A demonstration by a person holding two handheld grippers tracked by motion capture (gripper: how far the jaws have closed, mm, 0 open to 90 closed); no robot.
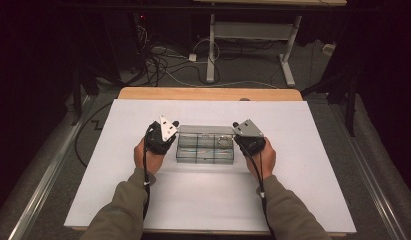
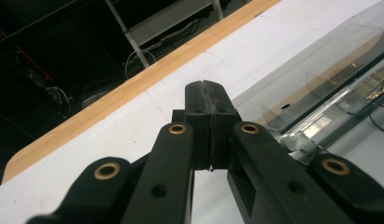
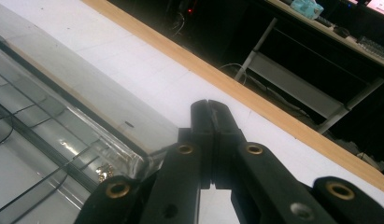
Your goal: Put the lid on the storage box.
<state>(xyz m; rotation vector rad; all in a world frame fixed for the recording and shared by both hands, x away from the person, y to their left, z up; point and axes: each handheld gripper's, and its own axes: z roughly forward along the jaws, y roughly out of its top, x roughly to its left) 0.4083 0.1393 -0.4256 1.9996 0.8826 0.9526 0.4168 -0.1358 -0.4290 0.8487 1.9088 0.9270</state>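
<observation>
Room: dark all round, with a second desk frame and loose cables on the floor beyond the counter, whose wooden far edge shows past a white sheet.
Box: a clear plastic compartment box lies flat in the middle of the white sheet, its long side across the person's front; a small ring-like item seems to sit in a right-hand compartment, too small to name.
Left tongs: the left tongs are pressed fully together with nothing between them, the tips just beside the box's left end.
Right tongs: the right tongs are likewise closed tight and empty, just beside the box's right end near its far corner.
Why so: with one closed tip at each end, the pair seem placed to steady or square the box from both sides rather than grasp it.
Contact: I cannot tell whether either tip touches the plastic.
</observation>
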